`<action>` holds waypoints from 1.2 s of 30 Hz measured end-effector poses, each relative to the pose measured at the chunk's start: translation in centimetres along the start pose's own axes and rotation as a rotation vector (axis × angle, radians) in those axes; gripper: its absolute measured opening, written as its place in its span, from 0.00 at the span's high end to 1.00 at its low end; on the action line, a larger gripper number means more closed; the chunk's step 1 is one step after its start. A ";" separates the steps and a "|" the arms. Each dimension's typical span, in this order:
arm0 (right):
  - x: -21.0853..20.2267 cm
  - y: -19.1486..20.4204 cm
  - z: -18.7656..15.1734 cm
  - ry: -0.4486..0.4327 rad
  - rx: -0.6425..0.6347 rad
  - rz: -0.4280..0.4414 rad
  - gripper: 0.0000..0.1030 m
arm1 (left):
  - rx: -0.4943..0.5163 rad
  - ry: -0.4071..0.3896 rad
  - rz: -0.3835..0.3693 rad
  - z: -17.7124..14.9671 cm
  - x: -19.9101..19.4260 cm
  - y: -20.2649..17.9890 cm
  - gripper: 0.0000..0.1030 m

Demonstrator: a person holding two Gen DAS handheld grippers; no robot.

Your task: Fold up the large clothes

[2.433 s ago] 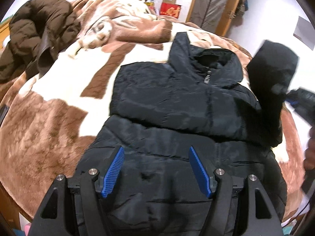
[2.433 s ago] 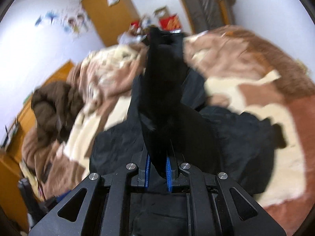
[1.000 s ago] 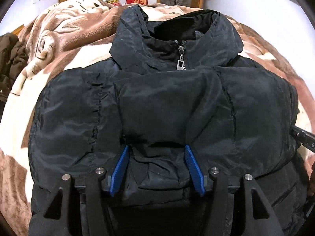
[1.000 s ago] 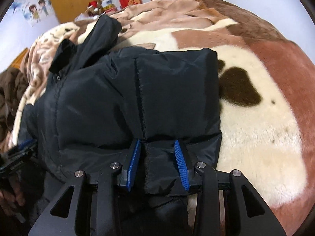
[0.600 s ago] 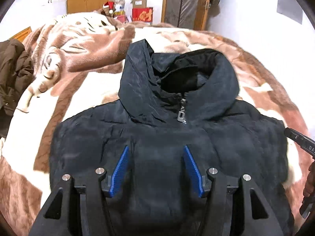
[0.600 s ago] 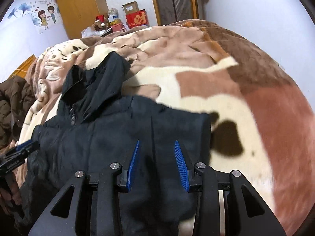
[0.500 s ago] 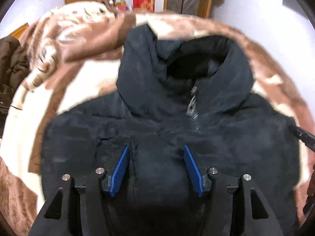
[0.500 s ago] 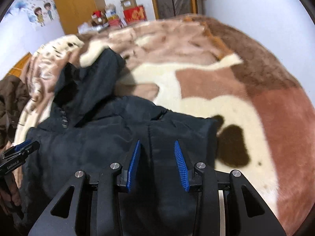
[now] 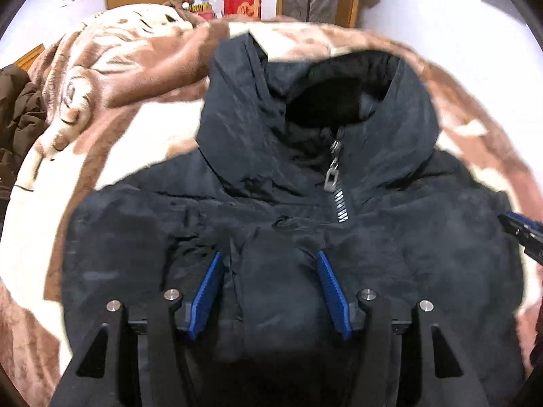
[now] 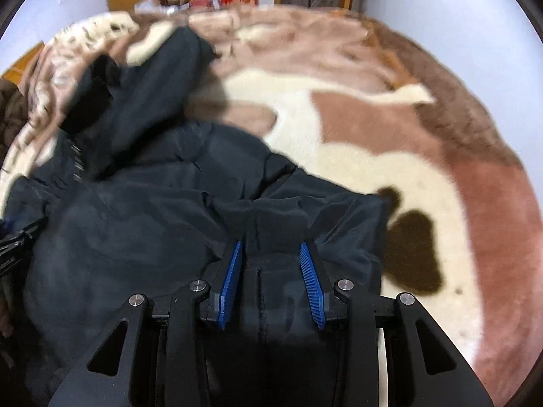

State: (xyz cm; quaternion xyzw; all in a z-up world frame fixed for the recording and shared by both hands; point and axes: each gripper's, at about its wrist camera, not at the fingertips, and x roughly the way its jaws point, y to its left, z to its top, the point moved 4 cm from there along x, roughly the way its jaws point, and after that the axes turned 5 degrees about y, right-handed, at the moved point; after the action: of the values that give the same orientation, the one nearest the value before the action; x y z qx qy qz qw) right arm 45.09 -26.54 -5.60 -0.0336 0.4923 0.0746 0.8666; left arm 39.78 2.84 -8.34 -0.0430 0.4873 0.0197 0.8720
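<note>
Left tongs [image 9: 269, 291]: two matte black arms are showing, each carrying a long blue ribbed pad [image 9: 207, 293] on its inner face. Round silver screw heads [image 9: 171, 294] are sitting on the black frame, whose side plates have triangular cut-outs. Right tongs [image 10: 271, 283] are showing the same build: black frame, blue ridged pads [image 10: 310, 283], silver screws [image 10: 343, 285], triangular openings.
</note>
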 end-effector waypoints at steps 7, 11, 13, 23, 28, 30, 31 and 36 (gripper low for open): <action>-3.4 2.3 -4.0 -0.018 -0.027 0.081 0.65 | 0.068 -0.040 -0.004 -3.7 -2.6 -0.1 0.42; 1.0 2.8 -5.2 0.087 -0.029 0.081 0.65 | 0.038 0.030 -0.017 -5.2 1.0 0.3 0.39; 1.7 3.2 -5.2 0.091 -0.056 0.052 0.65 | 0.038 0.031 -0.005 -5.2 1.1 0.1 0.39; 2.5 3.7 -5.6 0.101 -0.082 0.021 0.65 | 0.060 0.030 0.020 -5.5 2.0 -0.7 0.38; 1.1 3.4 -5.5 0.107 -0.053 0.015 0.65 | 0.028 0.069 0.047 -4.8 0.5 -0.9 0.41; -0.4 3.3 -5.3 0.092 -0.035 0.006 0.65 | 0.017 0.055 0.038 -5.0 -1.5 -1.0 0.41; -1.6 3.3 -5.5 0.080 -0.021 0.011 0.64 | 0.014 0.048 0.039 -5.1 -2.5 -1.0 0.41; -7.5 4.1 -7.3 -0.002 0.008 0.040 0.64 | 0.007 -0.007 0.025 -7.0 -8.3 -1.1 0.41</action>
State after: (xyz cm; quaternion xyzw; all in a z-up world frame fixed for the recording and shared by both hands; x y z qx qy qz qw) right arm 34.42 -24.16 -2.84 -0.0201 0.4925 0.0899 0.8654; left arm 29.54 1.15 -4.85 -0.0337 0.4849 0.0288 0.8735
